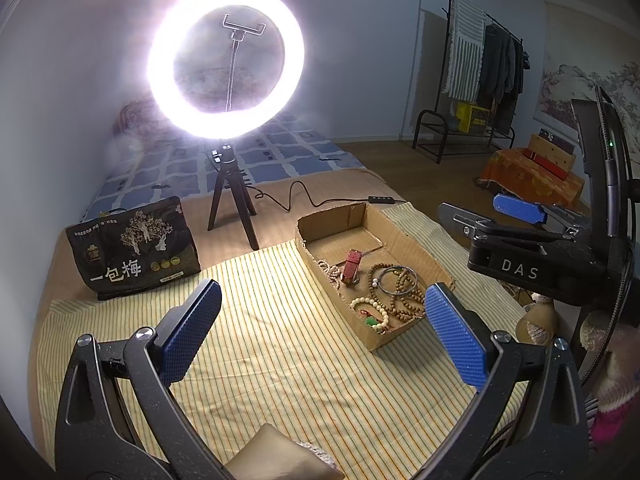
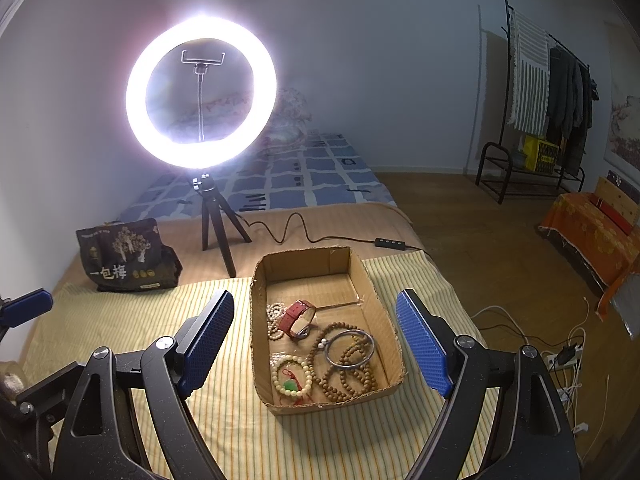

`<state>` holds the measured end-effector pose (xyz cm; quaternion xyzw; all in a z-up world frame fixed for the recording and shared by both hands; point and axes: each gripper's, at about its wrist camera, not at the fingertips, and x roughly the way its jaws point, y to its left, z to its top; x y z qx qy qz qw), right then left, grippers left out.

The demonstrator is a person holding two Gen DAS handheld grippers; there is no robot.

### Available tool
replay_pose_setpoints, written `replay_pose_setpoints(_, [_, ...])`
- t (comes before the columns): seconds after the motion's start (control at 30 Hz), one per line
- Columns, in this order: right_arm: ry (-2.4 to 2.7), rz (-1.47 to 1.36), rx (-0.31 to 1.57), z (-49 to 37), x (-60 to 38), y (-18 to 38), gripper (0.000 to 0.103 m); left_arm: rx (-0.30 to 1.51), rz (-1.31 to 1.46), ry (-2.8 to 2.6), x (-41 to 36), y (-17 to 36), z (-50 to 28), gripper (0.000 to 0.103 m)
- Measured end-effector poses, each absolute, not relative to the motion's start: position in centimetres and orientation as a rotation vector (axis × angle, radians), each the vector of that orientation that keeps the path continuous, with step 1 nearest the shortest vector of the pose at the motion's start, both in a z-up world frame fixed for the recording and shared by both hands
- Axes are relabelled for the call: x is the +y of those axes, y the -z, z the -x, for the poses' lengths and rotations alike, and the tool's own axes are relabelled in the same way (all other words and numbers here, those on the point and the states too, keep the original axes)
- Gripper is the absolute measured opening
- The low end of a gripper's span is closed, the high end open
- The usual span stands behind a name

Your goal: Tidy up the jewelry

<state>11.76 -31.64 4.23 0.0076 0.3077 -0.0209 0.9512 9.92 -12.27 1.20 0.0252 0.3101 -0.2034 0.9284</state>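
From the left wrist camera, the left gripper (image 1: 322, 334) hangs above the striped cloth (image 1: 272, 344) with its two blue pads spread wide apart and nothing between them. The cardboard box (image 1: 340, 222) lies on the cloth ahead and to the right of the gripper. In its near half sit a red watch (image 1: 352, 266), a metal bangle (image 1: 398, 280), a brown bead necklace (image 1: 408, 304), a cream bead bracelet (image 1: 370, 312) with a green charm, and a pale bead string (image 1: 330, 270) by the left wall. The far half of the box is bare cardboard. The right gripper (image 1: 518, 208) shows at the right edge, beyond the box; only one blue pad is clear, so from this view I cannot tell how its jaws stand. A ring light (image 1: 226, 62) glows on a small tripod behind the cloth, and a dark snack bag (image 1: 134, 246) stands to the left.

From the right wrist camera, the right gripper (image 2: 316, 342) is held over the box (image 2: 304, 258), its pads wide apart on either side of it and holding nothing. The watch (image 2: 296, 318), bangle (image 2: 350, 348), brown necklace (image 2: 344, 380), cream bracelet (image 2: 292, 376) and pale string (image 2: 274, 322) lie loose in the near half. One pad of the left gripper (image 2: 26, 306) pokes in at the left edge.
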Motion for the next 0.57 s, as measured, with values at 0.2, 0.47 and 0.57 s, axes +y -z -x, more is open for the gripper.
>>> replay_pose_setpoints(0.2, [0.036,-0.011,0.63,-11.77,-31.68,-4.15,0.083,0.636,-0.051,0.417,-12.21,-1.23,-9.99,0.103])
replay_pose_setpoints(0.47, [0.035,-0.01,0.631,-11.8,-31.67,-4.18,0.083,0.629,-0.052,0.415,-12.26,-0.84,-9.6,0.103])
replay_pose_setpoints(0.57, [0.036,-0.009,0.631,-11.79,-31.7,-4.16,0.083,0.63,-0.058,0.405,-12.12,-0.58,-9.49,0.103])
